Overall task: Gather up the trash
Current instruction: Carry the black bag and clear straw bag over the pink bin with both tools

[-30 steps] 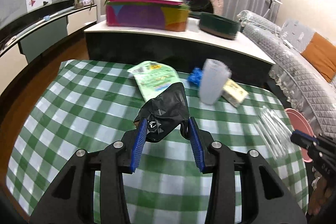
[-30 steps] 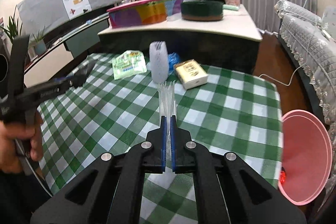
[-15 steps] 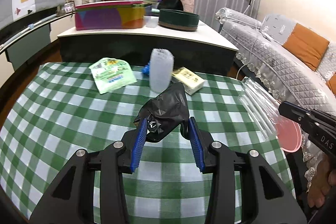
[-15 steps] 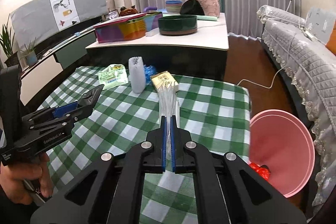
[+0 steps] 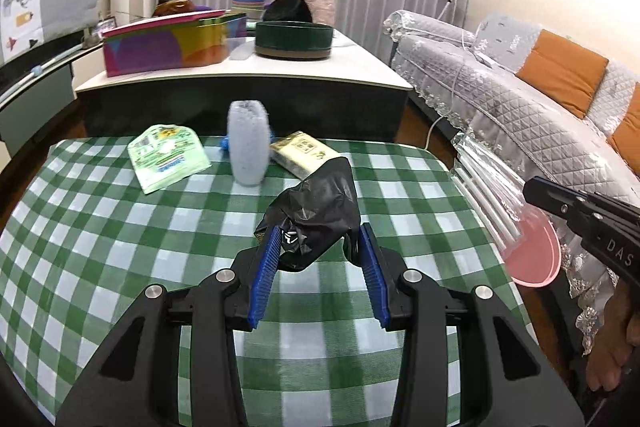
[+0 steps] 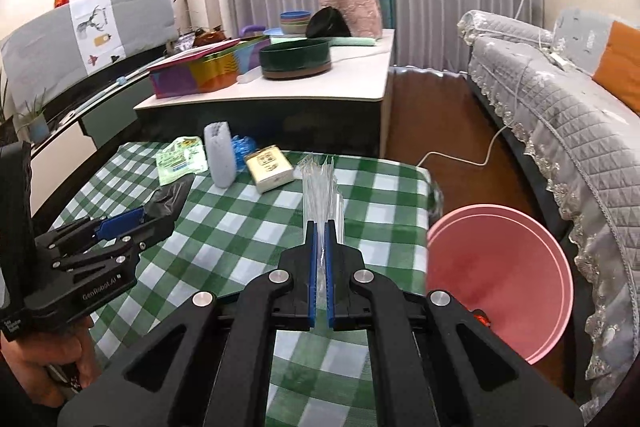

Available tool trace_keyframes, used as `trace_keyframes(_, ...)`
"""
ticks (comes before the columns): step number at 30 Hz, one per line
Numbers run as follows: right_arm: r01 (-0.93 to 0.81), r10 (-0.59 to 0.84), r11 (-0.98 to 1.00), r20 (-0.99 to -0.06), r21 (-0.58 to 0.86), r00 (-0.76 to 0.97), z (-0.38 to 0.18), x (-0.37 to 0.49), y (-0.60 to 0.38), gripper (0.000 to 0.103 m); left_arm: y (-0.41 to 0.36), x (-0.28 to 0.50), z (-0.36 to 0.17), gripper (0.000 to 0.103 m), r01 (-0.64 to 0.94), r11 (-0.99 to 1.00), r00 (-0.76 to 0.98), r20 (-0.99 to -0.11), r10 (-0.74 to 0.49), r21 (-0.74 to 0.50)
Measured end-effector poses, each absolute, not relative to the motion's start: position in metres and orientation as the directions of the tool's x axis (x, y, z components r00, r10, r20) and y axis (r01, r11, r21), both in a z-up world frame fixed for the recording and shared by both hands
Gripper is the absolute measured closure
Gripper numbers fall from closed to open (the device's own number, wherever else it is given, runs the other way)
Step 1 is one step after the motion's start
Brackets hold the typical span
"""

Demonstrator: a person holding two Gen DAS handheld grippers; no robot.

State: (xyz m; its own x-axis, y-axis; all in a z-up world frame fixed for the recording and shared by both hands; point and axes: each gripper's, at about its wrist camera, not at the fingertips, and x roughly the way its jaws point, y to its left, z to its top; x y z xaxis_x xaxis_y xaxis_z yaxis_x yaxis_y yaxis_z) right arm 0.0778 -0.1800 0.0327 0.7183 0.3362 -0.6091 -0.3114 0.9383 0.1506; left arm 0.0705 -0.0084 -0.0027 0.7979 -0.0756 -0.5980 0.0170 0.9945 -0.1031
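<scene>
Right gripper (image 6: 320,247) pinches the clear plastic sleeve (image 6: 320,187) flat, near the pink bin (image 6: 500,279); left gripper (image 5: 318,255) grips a crumpled black bag (image 5: 316,211) over the table. Both look light, soft, slippery.

My left tool (image 5: 318,269) and right tool (image 6: 321,275) are matte black frames with ribbed blue pads, silver screws, white lettering; bare-skinned hand (image 6: 48,363) grips the left.

Green-and-white checked tablecloth (image 5: 120,247), pink bin (image 6: 500,275), black bag (image 5: 316,215), perhaps clear wrapper (image 6: 320,187).
</scene>
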Motion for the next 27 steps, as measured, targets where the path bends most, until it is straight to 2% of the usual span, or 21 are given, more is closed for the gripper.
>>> trace_keyframes(27, -0.095, 0.157, 0.986, -0.582, 0.136, 0.798, 0.040, 0.075, -0.274, 0.099, -0.092, 0.084, 0.006, 0.063, 0.159, 0.983, 0.790, -0.584, -0.184, -0.094)
